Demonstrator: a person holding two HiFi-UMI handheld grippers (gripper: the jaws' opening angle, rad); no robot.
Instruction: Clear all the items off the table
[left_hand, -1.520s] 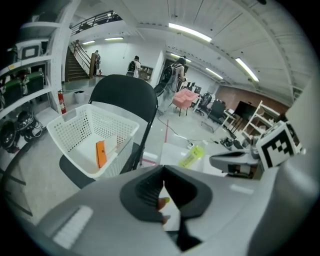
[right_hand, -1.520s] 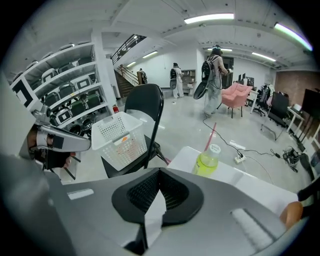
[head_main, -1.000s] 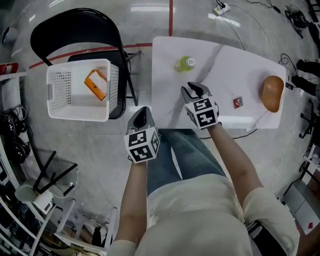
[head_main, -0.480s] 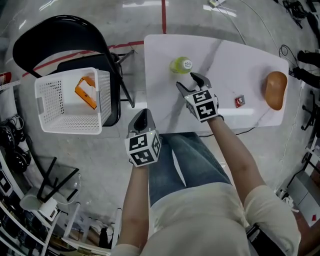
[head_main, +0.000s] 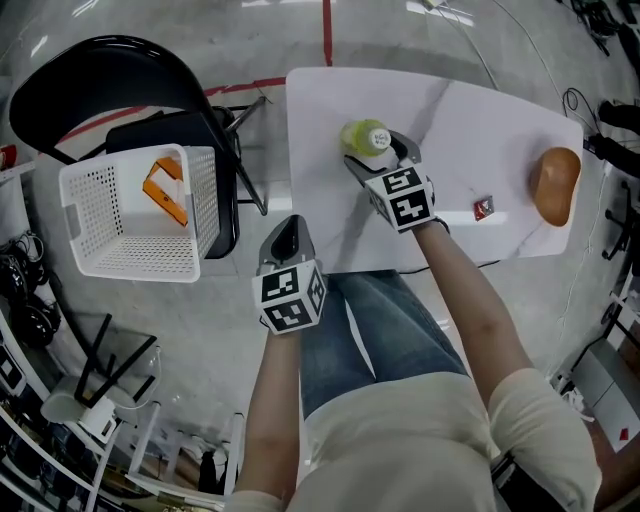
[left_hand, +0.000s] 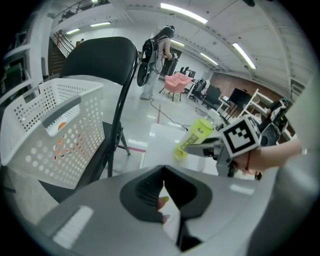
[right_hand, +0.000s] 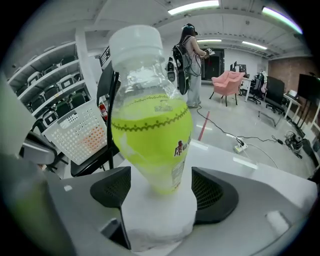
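A clear bottle of yellow-green drink with a white cap (head_main: 366, 136) stands upright on the white table (head_main: 480, 110). My right gripper (head_main: 381, 153) reaches around it from the near side. In the right gripper view the bottle (right_hand: 152, 130) fills the gap of the right gripper (right_hand: 161, 192), whose jaws have just been opening; the pads (right_hand: 111, 187) stand apart from its sides. My left gripper (head_main: 287, 240) hangs off the table's near left corner, shut with nothing in it. The left gripper view shows the left gripper (left_hand: 163, 192) closed, and the bottle (left_hand: 194, 136) beyond.
A brown oval object (head_main: 556, 185) lies at the table's right end, a small red packet (head_main: 485, 208) near the front edge. A white perforated basket (head_main: 130, 215) holding an orange item (head_main: 163, 188) sits on a black folding chair (head_main: 120, 75) left of the table.
My right gripper has moved forward to the bottle and its jaws have spread, so the bottle now stands between them. The left gripper has stayed shut and sunk a little.
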